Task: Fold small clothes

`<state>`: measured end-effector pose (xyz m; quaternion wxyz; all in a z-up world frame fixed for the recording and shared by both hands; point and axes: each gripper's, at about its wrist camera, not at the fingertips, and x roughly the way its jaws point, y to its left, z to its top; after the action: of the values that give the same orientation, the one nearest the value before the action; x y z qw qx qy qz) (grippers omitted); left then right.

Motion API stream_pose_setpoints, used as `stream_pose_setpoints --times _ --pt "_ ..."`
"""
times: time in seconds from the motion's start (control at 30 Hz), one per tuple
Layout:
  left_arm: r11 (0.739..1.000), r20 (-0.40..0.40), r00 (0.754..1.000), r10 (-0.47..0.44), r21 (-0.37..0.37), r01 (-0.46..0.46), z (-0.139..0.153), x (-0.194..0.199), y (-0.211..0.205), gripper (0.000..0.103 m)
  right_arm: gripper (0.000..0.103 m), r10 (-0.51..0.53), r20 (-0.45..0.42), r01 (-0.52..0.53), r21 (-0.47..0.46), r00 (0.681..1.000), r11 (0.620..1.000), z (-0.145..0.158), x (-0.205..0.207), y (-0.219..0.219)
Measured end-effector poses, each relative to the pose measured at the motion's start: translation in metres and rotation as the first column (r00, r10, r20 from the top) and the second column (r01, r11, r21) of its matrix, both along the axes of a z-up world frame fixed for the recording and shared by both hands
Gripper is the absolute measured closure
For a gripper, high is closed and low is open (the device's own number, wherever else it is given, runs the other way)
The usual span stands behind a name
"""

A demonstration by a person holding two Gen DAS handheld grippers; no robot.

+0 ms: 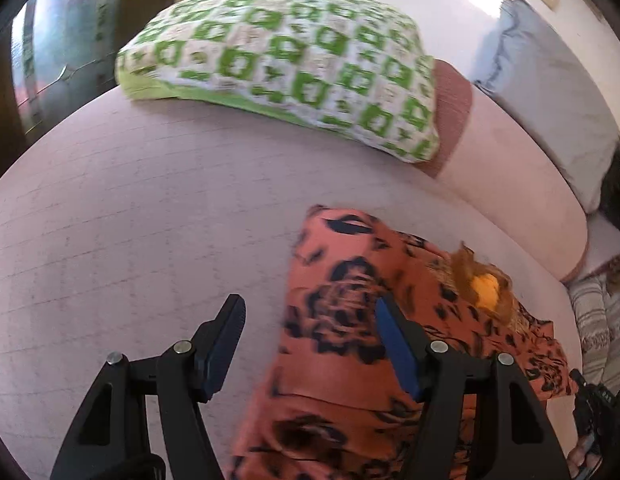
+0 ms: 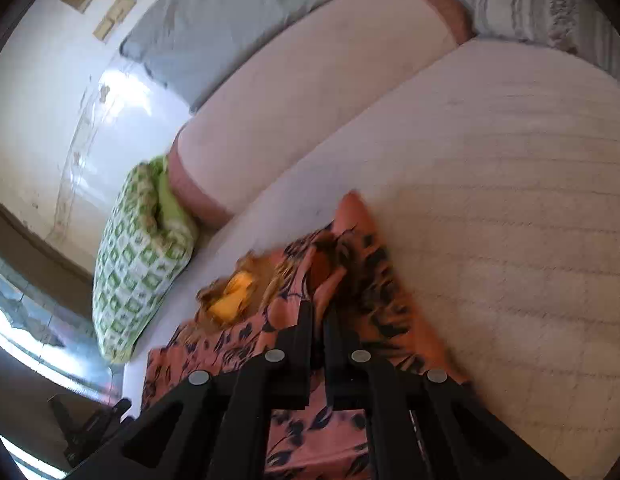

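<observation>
An orange garment with a dark floral print [image 1: 342, 312] lies on the pale pink bed sheet [image 1: 129, 220], with an orange-yellow trim piece [image 1: 486, 288] near its top. My left gripper [image 1: 310, 344] is open and empty, just above the garment's left edge. In the right wrist view the same garment [image 2: 350, 280] is bunched up and its yellow trim [image 2: 233, 292] shows at the left. My right gripper [image 2: 318, 320] is shut on a fold of the orange garment and holds it raised off the sheet.
A green-and-white patterned pillow [image 1: 285, 64] lies at the head of the bed; it also shows in the right wrist view [image 2: 137, 264]. A pink bolster [image 2: 318, 84] and a grey pillow [image 2: 237, 12] lie along the wall. A striped cloth [image 2: 550, 12] lies beyond.
</observation>
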<state>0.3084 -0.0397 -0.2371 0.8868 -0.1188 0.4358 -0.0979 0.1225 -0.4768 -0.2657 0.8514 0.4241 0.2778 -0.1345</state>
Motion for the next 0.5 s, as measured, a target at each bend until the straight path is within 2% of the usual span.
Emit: stream_pose_setpoints --times 0.03,0.1,0.13,0.2,0.27,0.3,0.37,0.43,0.5 --pt "1.000 0.005 1.000 -0.011 0.016 0.011 -0.001 0.001 -0.006 0.031 0.099 -0.035 -0.006 0.035 0.003 0.999 0.999 -0.002 -0.004 -0.008" --pt "0.998 -0.001 1.000 -0.025 0.066 0.025 -0.008 0.004 -0.016 0.030 0.099 -0.028 -0.019 0.029 0.052 0.999 0.998 -0.008 -0.007 -0.023" --pt "0.995 -0.025 0.999 -0.032 0.092 0.034 -0.014 0.007 -0.021 0.030 0.099 0.024 -0.053 -0.019 0.094 0.998 0.995 -0.017 -0.002 -0.024" --pt "0.990 -0.091 0.995 -0.042 0.133 0.054 -0.028 0.013 -0.027 0.030 0.099 0.006 -0.080 0.001 0.091 0.997 0.996 -0.021 -0.007 -0.024" --pt "0.986 -0.138 0.989 -0.050 0.152 0.071 -0.040 0.016 -0.032 0.030 0.095 0.000 -0.004 0.000 0.081 1.000 0.997 -0.008 -0.011 -0.023" --pt "0.983 -0.122 0.991 -0.053 0.165 0.073 -0.041 0.014 -0.034 0.030 0.095 0.019 0.041 -0.022 0.077 0.999 0.997 0.000 -0.010 -0.020" --pt "0.973 -0.108 0.991 -0.080 0.208 0.101 -0.037 0.012 -0.039 0.030 0.095 0.101 0.065 -0.105 0.069 0.993 0.992 0.009 0.002 -0.007" --pt "0.973 -0.095 0.992 -0.078 0.210 0.097 -0.034 0.011 -0.038 0.030 0.095 0.175 0.021 -0.176 0.043 0.984 0.983 0.006 0.019 0.011" --pt "0.975 -0.069 0.994 -0.081 0.201 0.093 -0.029 0.010 -0.037 0.030 0.095 0.232 -0.085 -0.228 0.053 0.969 0.972 -0.010 0.038 0.025"
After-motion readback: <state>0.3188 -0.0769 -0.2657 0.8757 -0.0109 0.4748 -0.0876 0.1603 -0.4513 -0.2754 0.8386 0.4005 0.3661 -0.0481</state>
